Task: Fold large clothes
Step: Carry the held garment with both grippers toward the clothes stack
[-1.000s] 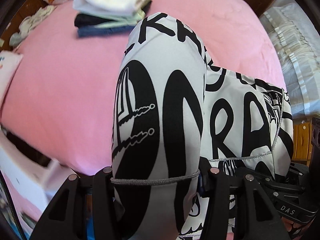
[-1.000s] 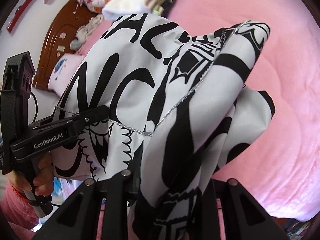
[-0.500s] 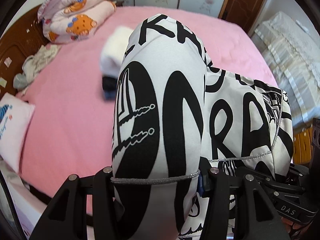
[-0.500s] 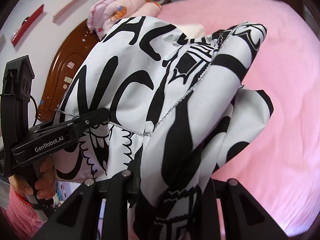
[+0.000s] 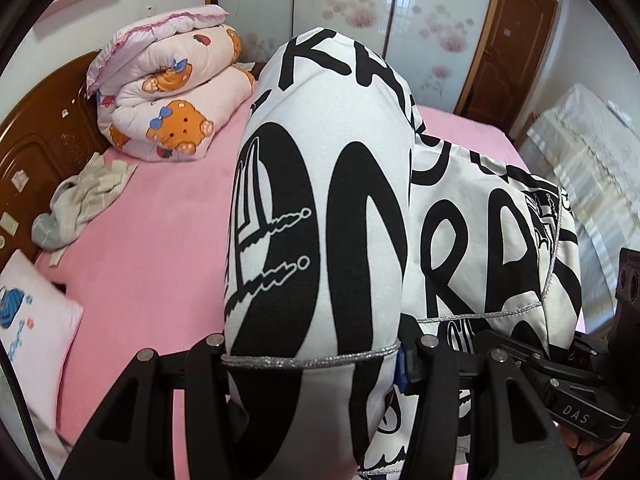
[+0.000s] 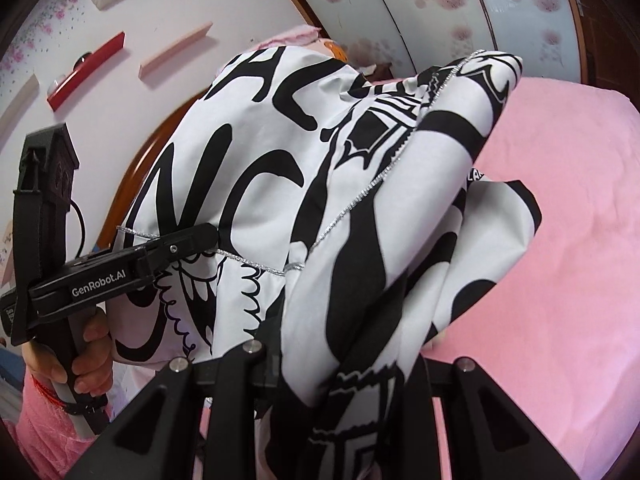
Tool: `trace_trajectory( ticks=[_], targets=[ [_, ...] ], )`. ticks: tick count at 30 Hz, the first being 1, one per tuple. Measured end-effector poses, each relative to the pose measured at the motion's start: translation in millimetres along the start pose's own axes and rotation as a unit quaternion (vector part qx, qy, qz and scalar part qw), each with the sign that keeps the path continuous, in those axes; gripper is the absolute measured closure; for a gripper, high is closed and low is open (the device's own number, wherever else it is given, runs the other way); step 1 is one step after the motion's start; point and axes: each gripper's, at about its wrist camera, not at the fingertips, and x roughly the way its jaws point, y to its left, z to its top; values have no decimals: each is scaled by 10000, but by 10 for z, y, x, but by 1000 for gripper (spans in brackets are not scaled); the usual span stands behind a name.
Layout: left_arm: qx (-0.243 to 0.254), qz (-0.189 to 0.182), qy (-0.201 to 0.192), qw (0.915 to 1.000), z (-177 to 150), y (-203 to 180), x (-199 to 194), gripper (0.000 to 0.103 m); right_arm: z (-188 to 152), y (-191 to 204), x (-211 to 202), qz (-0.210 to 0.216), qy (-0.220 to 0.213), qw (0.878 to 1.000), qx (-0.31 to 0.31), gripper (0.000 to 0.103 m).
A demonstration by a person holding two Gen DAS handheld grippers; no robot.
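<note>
Above the pink bed (image 5: 152,240): black-and-white lettered garment (image 5: 320,208) bunched, lifted. Left gripper (image 5: 316,354) clamps one thick fold; right gripper (image 6: 340,364) pinches another. Rolled cartoon-bear quilt (image 5: 172,100) by headboard.

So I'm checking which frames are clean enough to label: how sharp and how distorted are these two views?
Left wrist view: printed garment crisp, white covered furniture at right streaked by motion blur, fisheye bending the wardrobe doors. Right wrist view: garment sharp, wall shelves curved, pink bedspread soft and brightly lit.
</note>
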Motion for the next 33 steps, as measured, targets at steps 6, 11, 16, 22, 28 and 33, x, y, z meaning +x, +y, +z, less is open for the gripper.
trace_trajectory(
  ticks=[6,11,16,22,28,33],
  targets=[
    [136,61,41,9999,450,299,704,53,412,-193,684,-89,-78,9999,-5,79],
    [102,52,293,9995,514,485,1387,53,643,-491,1406,-53,86,9996,279,79],
    [-112,-224,655,9975,551,746,2074,52,719,-865,2053,-61,364,9971,665,78],
    [661,-369,499,9959,418,573,2500,34,448,-1476,2362,88,421,9889,1421,75],
    [244,-769,542,9953,188,758,2760,22,293,-1808,2566,568,462,9778,1965,67],
    [-454,-1163,700,9897,92,1142,2916,18,283,-1694,2611,716,575,9847,1479,63]
  ],
)
